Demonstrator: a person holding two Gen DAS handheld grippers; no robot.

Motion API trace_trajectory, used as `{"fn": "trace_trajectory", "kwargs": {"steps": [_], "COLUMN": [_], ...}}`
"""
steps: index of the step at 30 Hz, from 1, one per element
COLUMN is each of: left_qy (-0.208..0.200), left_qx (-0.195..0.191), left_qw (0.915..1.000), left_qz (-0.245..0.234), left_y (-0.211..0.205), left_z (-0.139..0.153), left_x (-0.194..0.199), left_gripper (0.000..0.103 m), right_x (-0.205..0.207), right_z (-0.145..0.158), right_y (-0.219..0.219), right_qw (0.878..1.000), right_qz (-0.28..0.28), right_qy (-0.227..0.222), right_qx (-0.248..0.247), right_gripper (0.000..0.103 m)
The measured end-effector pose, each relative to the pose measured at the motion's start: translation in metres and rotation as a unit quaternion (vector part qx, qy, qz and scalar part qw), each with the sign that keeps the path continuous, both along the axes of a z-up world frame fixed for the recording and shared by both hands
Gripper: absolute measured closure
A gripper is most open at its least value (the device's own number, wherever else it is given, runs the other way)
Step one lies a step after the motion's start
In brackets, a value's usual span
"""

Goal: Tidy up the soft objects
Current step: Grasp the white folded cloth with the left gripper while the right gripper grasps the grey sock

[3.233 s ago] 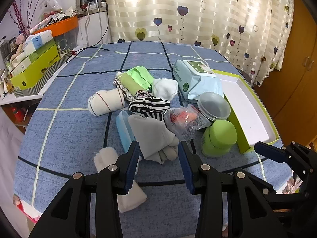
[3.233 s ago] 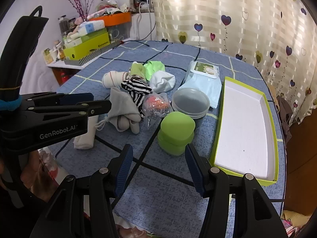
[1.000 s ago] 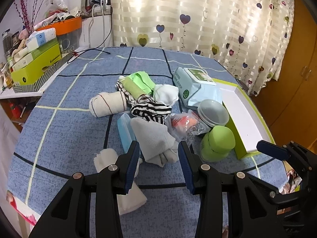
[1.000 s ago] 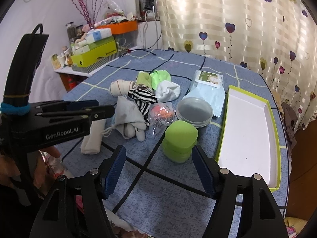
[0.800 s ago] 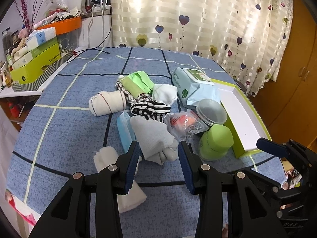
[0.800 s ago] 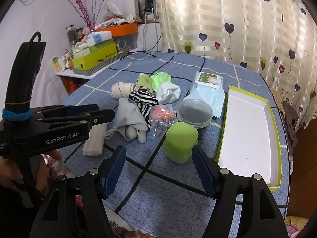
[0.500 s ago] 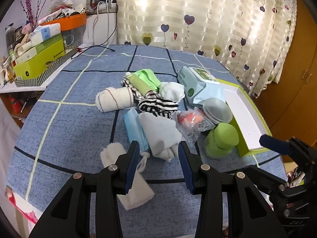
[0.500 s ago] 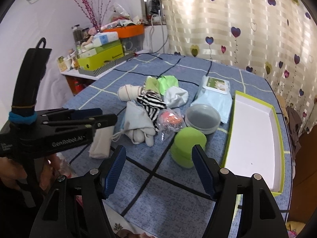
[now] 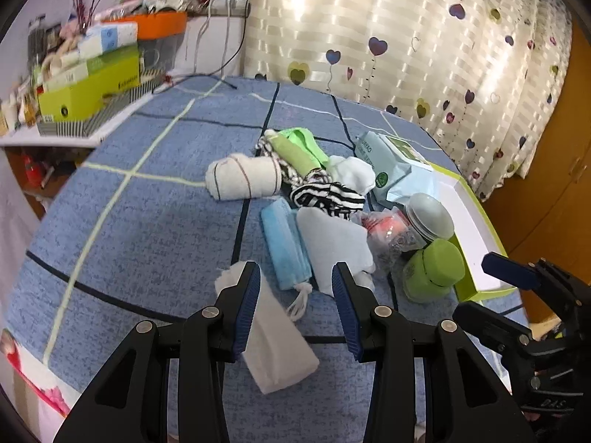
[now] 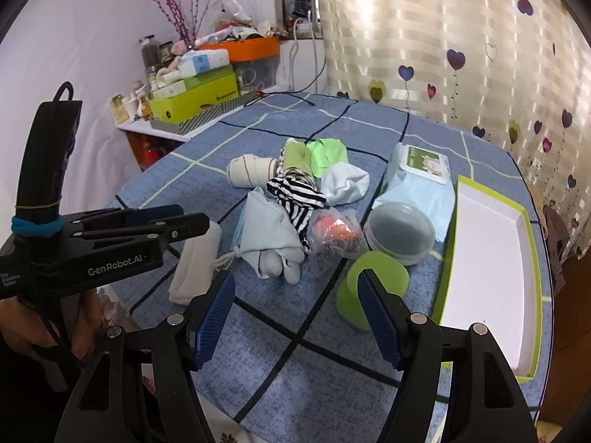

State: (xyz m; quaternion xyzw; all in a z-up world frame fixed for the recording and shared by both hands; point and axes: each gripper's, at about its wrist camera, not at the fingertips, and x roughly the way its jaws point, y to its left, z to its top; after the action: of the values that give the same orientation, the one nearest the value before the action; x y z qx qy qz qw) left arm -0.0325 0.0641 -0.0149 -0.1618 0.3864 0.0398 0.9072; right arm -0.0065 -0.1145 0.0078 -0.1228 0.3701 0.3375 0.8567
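My left gripper (image 9: 295, 288) stands with its blue-padded jaws apart and nothing held; it hangs above the near edge of the blue checked tablecloth (image 9: 147, 221). Between the jaws, lower on the cloth, lie the tail of a folded light-blue face mask (image 9: 286, 247) and its white ear loop. A flat white folded cloth (image 9: 275, 343) lies under the left jaw, at 7 o'clock from the mask.

My right gripper (image 10: 295, 295) is likewise wide open and empty. A lime-green lidded plastic tub (image 10: 369, 284) sits just behind its right jaw, partly hidden by it.

The soft objects form a heap at the centre of the table:
- a pale grey drawstring fabric pouch (image 9: 332, 247), touching the mask at its 3 o'clock;
- a black-and-white striped sock bundle (image 9: 325, 199), at 12 o'clock from the pouch;
- a rolled cream sock with thin dark stripes (image 9: 243, 177), at 10 o'clock from the heap;
- a lime-green folded cloth (image 9: 299, 147), at the far side;
- a crumpled white sock (image 9: 352, 175), at 1 o'clock.

A crinkled clear plastic bag with orange contents (image 9: 388, 232) lies between the pouch and a grey round lidded container (image 9: 430, 216). A pale-blue wet-wipes pack (image 9: 391, 166) lies beyond. A shallow white tray with a lime-green rim (image 10: 487, 277) stands at 3 o'clock of the heap, with nothing in the part that shows.
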Motion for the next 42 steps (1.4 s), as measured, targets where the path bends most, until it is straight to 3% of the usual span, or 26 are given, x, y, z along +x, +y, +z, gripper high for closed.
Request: {"fn": "trace_trajectory", "kwargs": {"steps": [15, 18, 21, 25, 29, 42], "left_qy": [0.035, 0.041, 0.051, 0.068, 0.076, 0.095], "left_qx": [-0.029, -0.041, -0.048, -0.06, -0.069, -0.081], "left_qw": [0.9985, 0.9979, 0.9972, 0.9956, 0.9946, 0.9921], "left_qz": [0.029, 0.028, 0.027, 0.025, 0.017, 0.016], "left_y": [0.031, 0.032, 0.032, 0.033, 0.027, 0.014], "left_z": [-0.028, -0.033, -0.04, -0.05, -0.054, -0.057], "left_x": [-0.004, -0.006, -0.007, -0.005, 0.001, 0.001], "left_gripper": [0.059, 0.05, 0.05, 0.05, 0.05, 0.05], "right_x": [0.026, 0.037, 0.048, 0.062, 0.065, 0.055], "right_z": [-0.012, -0.023, -0.034, -0.05, -0.052, -0.037], "right_y": [0.055, 0.07, 0.08, 0.088, 0.083, 0.065], "right_qw": [0.998, 0.997, 0.997, 0.995, 0.996, 0.997], "right_qz": [0.055, 0.061, 0.062, 0.06, 0.057, 0.055], "right_qy": [0.01, 0.019, 0.029, 0.044, 0.046, 0.029], "right_qx": [-0.016, -0.03, -0.044, -0.063, -0.057, -0.034], "right_gripper": [0.037, 0.044, 0.052, 0.07, 0.082, 0.086]}}
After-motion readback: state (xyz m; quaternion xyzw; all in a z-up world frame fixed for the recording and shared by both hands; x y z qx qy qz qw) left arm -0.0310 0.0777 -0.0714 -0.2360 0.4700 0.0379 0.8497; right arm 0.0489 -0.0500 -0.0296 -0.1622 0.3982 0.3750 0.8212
